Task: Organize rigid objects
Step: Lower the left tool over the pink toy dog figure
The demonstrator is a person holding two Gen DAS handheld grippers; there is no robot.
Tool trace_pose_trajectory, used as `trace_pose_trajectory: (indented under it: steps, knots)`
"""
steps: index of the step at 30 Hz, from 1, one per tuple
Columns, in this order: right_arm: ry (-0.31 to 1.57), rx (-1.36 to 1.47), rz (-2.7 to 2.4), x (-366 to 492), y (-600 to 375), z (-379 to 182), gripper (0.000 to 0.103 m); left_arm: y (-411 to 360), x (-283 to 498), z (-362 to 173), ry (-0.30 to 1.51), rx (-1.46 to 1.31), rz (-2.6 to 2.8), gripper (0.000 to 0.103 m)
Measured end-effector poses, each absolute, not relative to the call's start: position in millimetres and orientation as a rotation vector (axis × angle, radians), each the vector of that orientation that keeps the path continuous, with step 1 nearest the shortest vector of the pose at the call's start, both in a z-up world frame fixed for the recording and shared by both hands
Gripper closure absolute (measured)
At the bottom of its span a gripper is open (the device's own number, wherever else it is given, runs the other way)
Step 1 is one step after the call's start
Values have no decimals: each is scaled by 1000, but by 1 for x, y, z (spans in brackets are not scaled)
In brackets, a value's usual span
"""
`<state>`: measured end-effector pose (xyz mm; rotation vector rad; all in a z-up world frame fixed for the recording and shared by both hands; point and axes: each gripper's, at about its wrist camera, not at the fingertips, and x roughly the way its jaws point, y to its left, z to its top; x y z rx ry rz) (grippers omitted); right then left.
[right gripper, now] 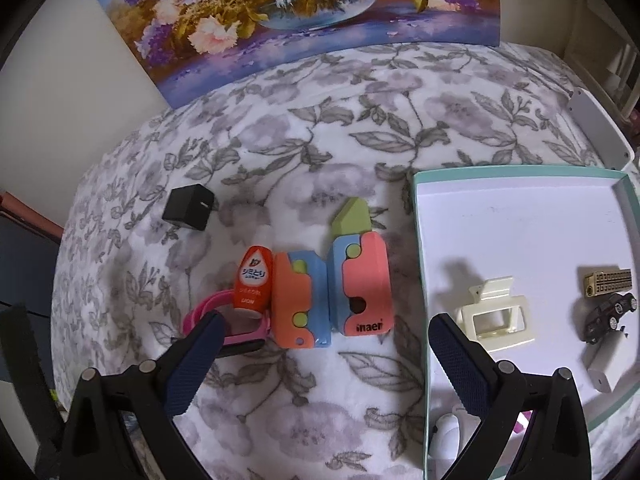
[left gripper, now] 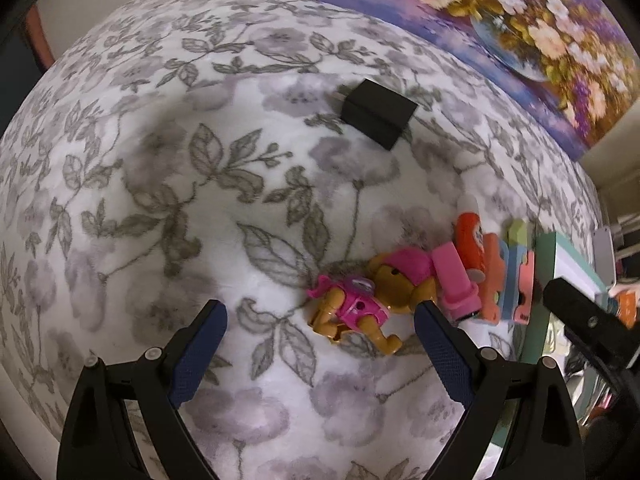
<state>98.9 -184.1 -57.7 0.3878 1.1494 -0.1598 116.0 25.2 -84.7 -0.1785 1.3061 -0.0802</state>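
Note:
My left gripper (left gripper: 320,316) is open and empty above the floral blanket, with a tan and pink toy dog (left gripper: 368,300) lying just ahead between its fingertips. A black charger cube (left gripper: 378,114) lies farther off. My right gripper (right gripper: 324,332) is open and empty over an orange, blue and pink folding toy (right gripper: 332,292) with a green tip. An orange bottle (right gripper: 254,280) and a pink clip (right gripper: 224,316) lie left of it. The charger cube (right gripper: 188,208) shows at the left. The white tray (right gripper: 520,216) holds a cream hair claw (right gripper: 496,312), a black toy car (right gripper: 608,314) and a gold piece (right gripper: 608,282).
A flower painting (right gripper: 288,8) leans against the wall behind the blanket. The tray's teal edge (left gripper: 548,280) stands right of the toys in the left wrist view. White parts (right gripper: 600,376) lie at the tray's right side. Shelving stands at the far right.

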Motion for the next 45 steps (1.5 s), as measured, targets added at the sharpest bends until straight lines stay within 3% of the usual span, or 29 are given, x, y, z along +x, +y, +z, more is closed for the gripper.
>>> trace_pose_trajectory:
  steps: [8, 13, 21, 24, 27, 37, 45]
  knots:
    - [1155, 396, -166, 96, -187, -58, 0, 11, 118, -86, 1253, -133, -126, 10]
    - [1165, 395, -170, 96, -187, -62, 0, 9, 119, -89, 1286, -175, -183, 23]
    - [1175, 391, -169, 98, -186, -64, 0, 0, 111, -87, 1312, -121, -224, 27]
    - [1180, 386, -170, 98, -186, -66, 0, -4, 111, -91, 1326, -108, -231, 37]
    - [1183, 378, -170, 98, -185, -66, 0, -6, 112, -96, 1343, -101, -237, 40]
    - [1177, 362, -135, 101, -172, -66, 0, -6, 113, -93, 1328, -107, -232, 41]
    - [1143, 389, -67, 103, -158, -69, 0, 36, 117, -93, 1336, -202, -71, 41]
